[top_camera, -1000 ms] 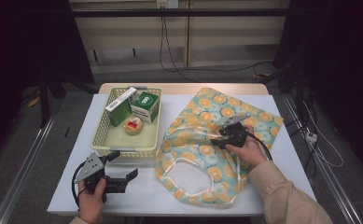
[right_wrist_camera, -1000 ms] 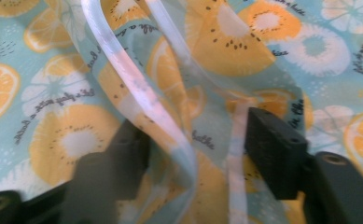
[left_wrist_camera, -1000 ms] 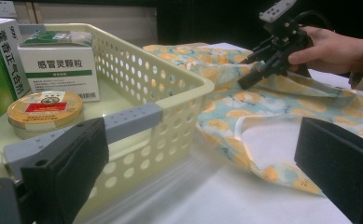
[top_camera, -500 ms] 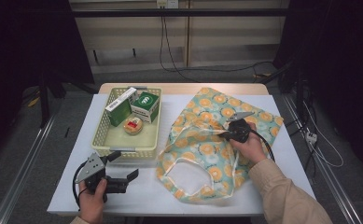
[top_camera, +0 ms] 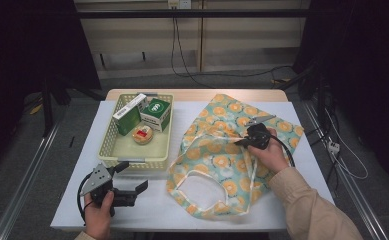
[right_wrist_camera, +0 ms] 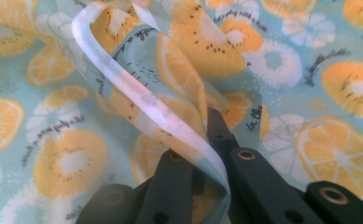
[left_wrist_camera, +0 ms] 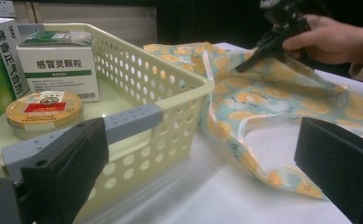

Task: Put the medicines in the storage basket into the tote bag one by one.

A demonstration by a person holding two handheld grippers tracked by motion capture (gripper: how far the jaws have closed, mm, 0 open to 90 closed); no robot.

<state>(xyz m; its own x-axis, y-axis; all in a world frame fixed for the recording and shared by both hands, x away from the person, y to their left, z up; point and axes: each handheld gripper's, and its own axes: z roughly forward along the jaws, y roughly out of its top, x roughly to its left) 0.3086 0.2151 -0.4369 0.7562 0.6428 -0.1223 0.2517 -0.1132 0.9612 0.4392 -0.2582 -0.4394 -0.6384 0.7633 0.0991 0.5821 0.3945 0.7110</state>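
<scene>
On the white worktop (top_camera: 292, 200), going left to right in the high view: at about 7 o'clock the left claw (top_camera: 132, 177), gripped in the person's left hand (top_camera: 98, 214), rests low near the front edge with its two black jaws standing wide apart and nothing between them. In the left gripper view those jaws frame the near corner of the basket, one jaw just beside its wall.

Just beyond it, at 10 o'clock, sits the pale yellow perforated plastic basket (top_camera: 110, 142). Inside it are a tall green-and-white carton (top_camera: 128, 114) at the far left, a white-and-green medicine box (top_camera: 155, 114) beside it, and a round yellow tin with a red label (top_camera: 142, 135) in front of the two.

Right of the basket, touching or nearly touching its near right corner, the light blue fabric bag printed with orange slices (top_camera: 217, 160) spreads from the centre out to 2 o'clock, its white-trimmed opening toward the front edge.

At about 3 o'clock the right claw (top_camera: 238, 143), held in the person's right hand (top_camera: 269, 155) with a beige sleeve (top_camera: 312, 210) behind it, lies over the middle of the bag. Its jaws have just closed and now stand clamped together on a fold of the bag; in the right gripper view the cloth and its white trim strip (right_wrist_camera: 137, 100) rise pinched between the black jaws.
</scene>
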